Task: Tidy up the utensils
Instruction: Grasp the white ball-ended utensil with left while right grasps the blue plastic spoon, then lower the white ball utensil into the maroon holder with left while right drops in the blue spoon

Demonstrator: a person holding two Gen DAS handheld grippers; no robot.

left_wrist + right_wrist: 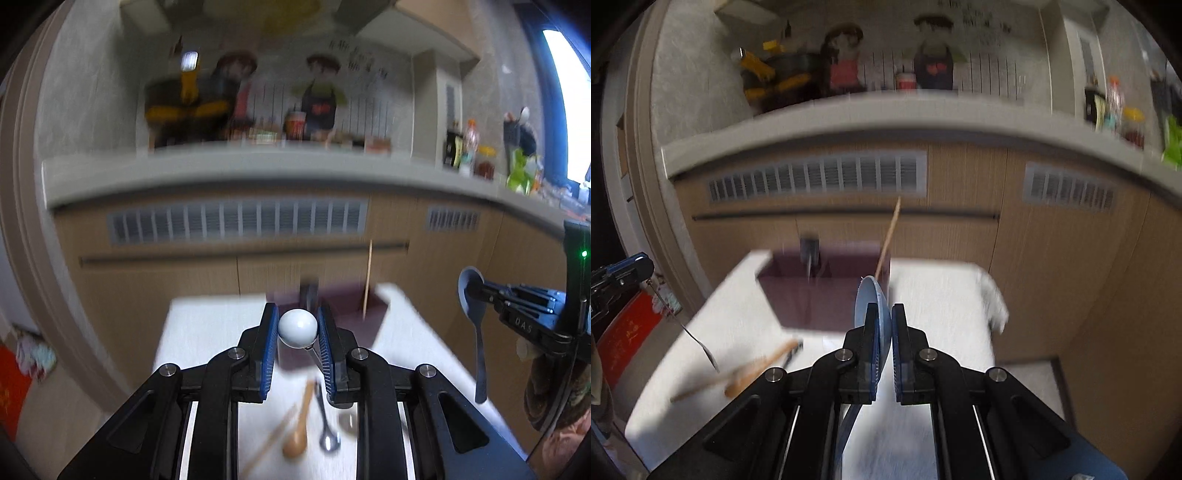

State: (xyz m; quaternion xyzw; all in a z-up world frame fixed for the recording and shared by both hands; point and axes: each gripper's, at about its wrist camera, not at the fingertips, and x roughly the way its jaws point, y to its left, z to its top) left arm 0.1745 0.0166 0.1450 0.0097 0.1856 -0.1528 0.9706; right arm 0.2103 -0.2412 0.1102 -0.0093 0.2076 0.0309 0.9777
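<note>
My left gripper (297, 315) is shut on the white ball end of a thin metal utensil (297, 328), whose stem hangs down under the pads. From the right wrist view this gripper (641, 269) is at the far left, with the metal utensil (701, 345) dangling above the table. My right gripper (884, 321) is shut on the bowl of a blue-grey spoon (873, 301). The left wrist view shows that gripper (472, 291) at the right, the blue-grey spoon (479, 354) hanging handle-down. Both are held above the white-covered table (934, 295).
A dark maroon box (812, 299) stands at the table's far edge, with a wooden chopstick (890, 236) upright in it. A wooden spoon (300, 424), a metal spoon (327, 424) and a chopstick (269, 441) lie on the cloth. Cabinets and a cluttered counter (258, 170) are beyond.
</note>
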